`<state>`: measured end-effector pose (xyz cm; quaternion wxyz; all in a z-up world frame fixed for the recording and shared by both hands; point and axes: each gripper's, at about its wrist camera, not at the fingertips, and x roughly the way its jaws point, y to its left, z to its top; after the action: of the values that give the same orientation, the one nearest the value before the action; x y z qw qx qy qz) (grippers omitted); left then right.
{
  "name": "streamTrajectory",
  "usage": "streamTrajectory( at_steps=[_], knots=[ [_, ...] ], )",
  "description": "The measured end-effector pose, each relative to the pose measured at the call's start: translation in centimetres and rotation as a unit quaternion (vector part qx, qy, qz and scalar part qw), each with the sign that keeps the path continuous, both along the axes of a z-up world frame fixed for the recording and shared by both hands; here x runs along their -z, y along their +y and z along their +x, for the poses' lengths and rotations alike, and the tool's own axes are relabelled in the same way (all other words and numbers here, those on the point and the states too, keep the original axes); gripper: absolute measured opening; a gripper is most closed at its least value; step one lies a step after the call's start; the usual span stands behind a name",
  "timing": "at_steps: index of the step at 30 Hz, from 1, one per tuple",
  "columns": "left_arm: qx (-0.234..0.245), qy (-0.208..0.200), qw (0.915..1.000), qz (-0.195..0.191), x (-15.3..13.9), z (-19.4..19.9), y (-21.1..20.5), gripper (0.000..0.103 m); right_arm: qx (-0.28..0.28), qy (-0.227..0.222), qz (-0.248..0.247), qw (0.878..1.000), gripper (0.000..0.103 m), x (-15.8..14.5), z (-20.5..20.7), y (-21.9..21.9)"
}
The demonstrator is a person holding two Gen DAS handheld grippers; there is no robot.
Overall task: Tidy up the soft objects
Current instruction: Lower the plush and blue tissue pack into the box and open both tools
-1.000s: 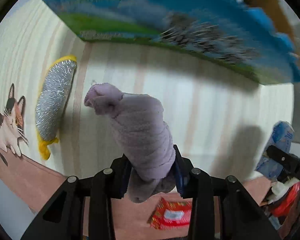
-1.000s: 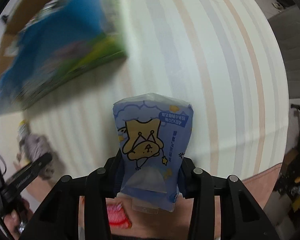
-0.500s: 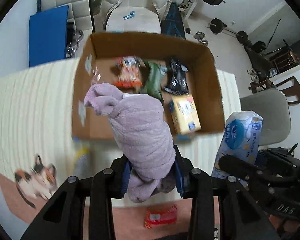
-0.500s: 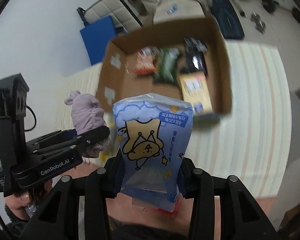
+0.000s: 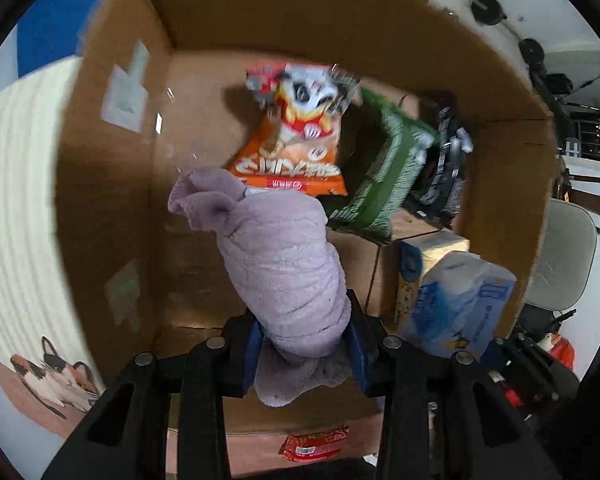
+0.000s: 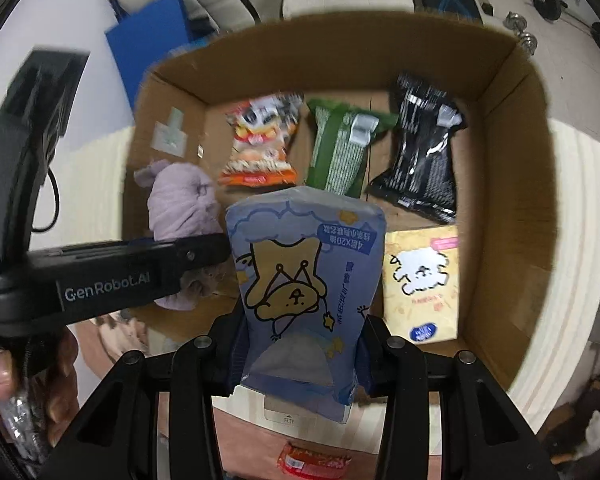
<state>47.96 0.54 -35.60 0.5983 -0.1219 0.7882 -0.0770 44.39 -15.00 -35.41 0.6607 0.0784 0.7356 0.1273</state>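
Observation:
My left gripper (image 5: 304, 344) is shut on a rolled lilac towel (image 5: 276, 264) and holds it over the left part of an open cardboard box (image 5: 108, 184). My right gripper (image 6: 300, 348) is shut on a blue tissue pack with a bear print (image 6: 304, 280), held over the box's near middle (image 6: 516, 168). The towel also shows in the right wrist view (image 6: 180, 208), and the tissue pack in the left wrist view (image 5: 456, 304). Inside the box lie an orange snack bag (image 6: 260, 148), a green bag (image 6: 340, 148), a black bag (image 6: 424, 148) and a yellow tissue pack (image 6: 420, 280).
The box stands on a striped cream tablecloth (image 5: 16, 200) with a cat picture (image 5: 56, 376) at its left edge. A small red packet (image 6: 312, 462) lies on the near edge of the table. Chairs and gym weights stand behind the table.
Both grippers have moved forward and down over the box with their loads; the box now fills both views. The grips have not changed.

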Motion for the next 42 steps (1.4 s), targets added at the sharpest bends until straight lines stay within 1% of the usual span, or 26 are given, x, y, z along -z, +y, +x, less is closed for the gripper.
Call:
streamTrajectory(
  at_steps=[3,6,10,13,14,15,16,19,21,22,23,25,26,28,29,30,31,32,33,35,37,39,42],
  knots=[
    [0.006,0.028,0.9996,-0.005,2.0,-0.1,-0.5,0.034,-0.006,0.018,-0.010,1.000,0.046,2.1,0.0,0.3],
    [0.016,0.053,0.9983,-0.017,3.3,-0.2,-1.1,0.035,-0.007,0.032,-0.013,0.999,0.046,3.3,-0.2,0.5],
    [0.022,0.073,0.9969,-0.021,4.4,-0.1,-1.5,0.036,-0.015,0.036,-0.019,0.999,0.048,3.9,-0.3,0.8],
    [0.021,0.083,0.9963,-0.008,4.3,-0.5,-1.5,0.040,-0.021,0.034,-0.023,0.999,0.053,4.0,-0.3,1.1],
    [0.022,0.083,0.9963,-0.006,4.2,-0.6,-1.5,0.042,-0.023,0.033,-0.027,0.999,0.057,3.9,-0.1,1.1],
    [0.023,0.082,0.9964,-0.006,4.0,-0.7,-1.5,0.044,-0.024,0.031,-0.032,0.999,0.064,3.7,-0.2,1.0],
    [0.026,0.078,0.9966,-0.004,3.7,-0.7,-1.6,0.046,-0.023,0.031,-0.032,0.999,0.066,3.6,-0.1,0.9],
    [0.031,0.067,0.9973,0.002,2.6,-0.9,-1.4,0.049,-0.018,0.030,-0.032,0.999,0.068,3.1,-0.2,0.4],
    [0.034,0.058,0.9977,0.006,1.4,-1.1,-0.7,0.059,-0.014,0.027,-0.033,0.999,0.069,2.5,-0.4,-0.1],
    [0.034,0.050,0.9982,0.007,0.8,-1.3,-0.5,0.067,-0.012,0.026,-0.033,0.999,0.069,2.3,-0.4,-0.2],
    [0.033,0.041,0.9985,0.009,0.0,-1.4,-0.4,0.071,-0.012,0.024,-0.034,0.999,0.069,2.0,-0.6,-0.4],
    [0.035,0.030,0.9989,0.010,-1.1,-1.8,-0.2,0.075,-0.009,0.017,-0.038,0.999,0.070,1.0,-0.4,-1.3],
    [0.032,0.023,0.9992,0.010,-1.7,-2.1,-0.1,0.081,-0.009,0.013,-0.041,0.999,0.071,0.5,-0.7,-1.6],
    [0.030,0.000,0.9994,0.019,-3.3,-2.7,0.1,0.091,-0.008,0.002,-0.051,0.999,0.077,-0.5,-1.3,-1.9],
    [0.030,-0.016,0.9990,0.028,-4.1,-3.1,0.4,0.093,-0.008,-0.003,-0.057,0.998,0.083,-0.8,-1.3,-2.1],
    [0.031,-0.040,0.9978,0.044,-5.1,-3.5,0.5,0.095,-0.008,-0.010,-0.066,0.998,0.091,-1.3,-1.7,-2.3],
    [0.038,-0.064,0.9952,0.063,-6.0,-3.8,0.4,0.102,-0.003,-0.018,-0.078,0.997,0.095,-1.8,-2.1,-2.7],
    [0.044,-0.087,0.9921,0.080,-6.8,-4.1,0.2,0.102,0.000,-0.024,-0.083,0.996,0.102,-2.1,-2.1,-3.2],
    [0.049,-0.108,0.9888,0.092,-7.7,-4.5,0.2,0.102,0.005,-0.033,-0.085,0.996,0.103,-2.6,-2.5,-3.6],
    [0.051,-0.132,0.9850,0.098,-8.7,-5.2,0.0,0.102,0.016,-0.042,-0.091,0.995,0.103,-3.1,-2.9,-4.1],
    [0.050,-0.142,0.9838,0.096,-8.7,-5.4,-0.1,0.102,0.022,-0.053,-0.099,0.993,0.103,-3.2,-3.3,-3.9],
    [0.050,-0.155,0.9817,0.100,-9.5,-5.9,0.2,0.102,0.031,-0.061,-0.105,0.992,0.103,-3.7,-4.0,-4.4],
    [0.050,-0.189,0.9733,0.119,-10.3,-6.9,-0.8,0.102,0.038,-0.076,-0.111,0.990,0.103,-4.4,-4.7,-4.5]
  ],
)
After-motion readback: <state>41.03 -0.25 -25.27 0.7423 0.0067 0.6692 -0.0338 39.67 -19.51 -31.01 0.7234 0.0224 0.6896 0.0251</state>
